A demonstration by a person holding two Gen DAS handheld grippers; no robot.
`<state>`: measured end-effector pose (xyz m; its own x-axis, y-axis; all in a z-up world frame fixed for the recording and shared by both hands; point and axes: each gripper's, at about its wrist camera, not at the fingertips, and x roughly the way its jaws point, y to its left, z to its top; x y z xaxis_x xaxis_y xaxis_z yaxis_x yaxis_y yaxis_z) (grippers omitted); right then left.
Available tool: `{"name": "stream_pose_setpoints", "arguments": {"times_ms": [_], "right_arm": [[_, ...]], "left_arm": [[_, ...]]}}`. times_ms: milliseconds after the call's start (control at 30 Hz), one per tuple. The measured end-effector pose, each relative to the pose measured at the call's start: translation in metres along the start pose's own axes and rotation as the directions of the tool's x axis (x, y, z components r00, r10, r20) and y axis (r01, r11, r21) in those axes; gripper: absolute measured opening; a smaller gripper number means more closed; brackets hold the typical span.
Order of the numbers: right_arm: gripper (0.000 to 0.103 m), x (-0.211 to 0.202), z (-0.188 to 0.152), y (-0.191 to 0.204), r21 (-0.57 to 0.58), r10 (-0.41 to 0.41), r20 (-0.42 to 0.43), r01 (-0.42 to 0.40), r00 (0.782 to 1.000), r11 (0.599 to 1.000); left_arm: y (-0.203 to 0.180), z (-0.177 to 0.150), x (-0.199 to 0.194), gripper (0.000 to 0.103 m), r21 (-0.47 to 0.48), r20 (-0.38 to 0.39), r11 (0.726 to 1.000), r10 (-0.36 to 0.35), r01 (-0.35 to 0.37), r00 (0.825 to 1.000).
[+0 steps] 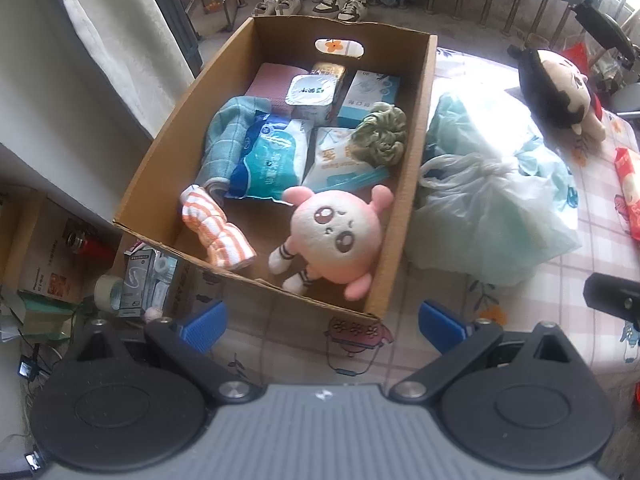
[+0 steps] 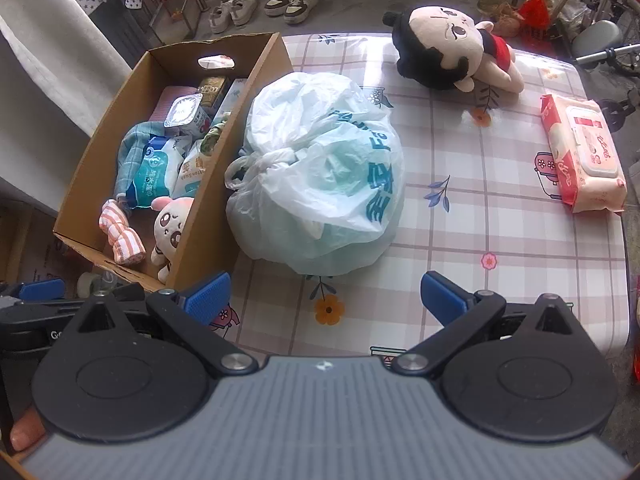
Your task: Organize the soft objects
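Since both tongs, left (image 1: 322, 326) and right (image 2: 325, 294), gape empty, we log the knotted pale-green plastic bag (image 2: 320, 184) straight ahead of the right, nearer it.

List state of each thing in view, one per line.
left gripper: open, empty
right gripper: open, empty
cardboard box: open top, partly filled
pink plush: in box, lying face up
striped cloth: in box, crumpled
plastic bag: knotted shut, on table beside box
black-haired doll: lying on table
wet wipes pack: lid closed, on table
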<state>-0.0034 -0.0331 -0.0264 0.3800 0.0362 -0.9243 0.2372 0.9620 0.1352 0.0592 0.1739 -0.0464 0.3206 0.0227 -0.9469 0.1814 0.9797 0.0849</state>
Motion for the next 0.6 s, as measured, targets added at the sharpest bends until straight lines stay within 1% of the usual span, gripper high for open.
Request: {"name": "stream_pose_setpoints", "arguments": {"times_ms": [167, 300, 433, 600], "right_arm": [[0.102, -0.003, -0.003, 0.015, 0.020, -0.015, 0.002, 0.015, 1.000, 1.000], [0.102, -0.004, -0.005, 0.027, 0.032, -0.030, -0.003, 0.030, 1.000, 0.999], [0.102, -0.004, -0.009, 0.041, 0.032, -0.040, -0.001, 0.040, 0.999, 0.999], [0.102, 0.001, -0.013, 0.054, 0.036, -0.052, -0.012, 0.053, 0.999, 0.998]], "left_arm": [[0.013, 0.002, 0.002, 0.102, 0.013, -0.003, 1.000, -0.011, 0.011, 1.000], [0.023, 0.003, 0.001, 0.102, 0.017, 0.009, 1.000, -0.018, 0.018, 1.000], [0.031, 0.004, 0.000, 0.102, 0.036, 0.025, 0.999, -0.007, 0.006, 1.000], [0.037, 0.005, 0.002, 0.102, 0.049, 0.026, 0.999, -0.001, 0.000, 1.000]]}}
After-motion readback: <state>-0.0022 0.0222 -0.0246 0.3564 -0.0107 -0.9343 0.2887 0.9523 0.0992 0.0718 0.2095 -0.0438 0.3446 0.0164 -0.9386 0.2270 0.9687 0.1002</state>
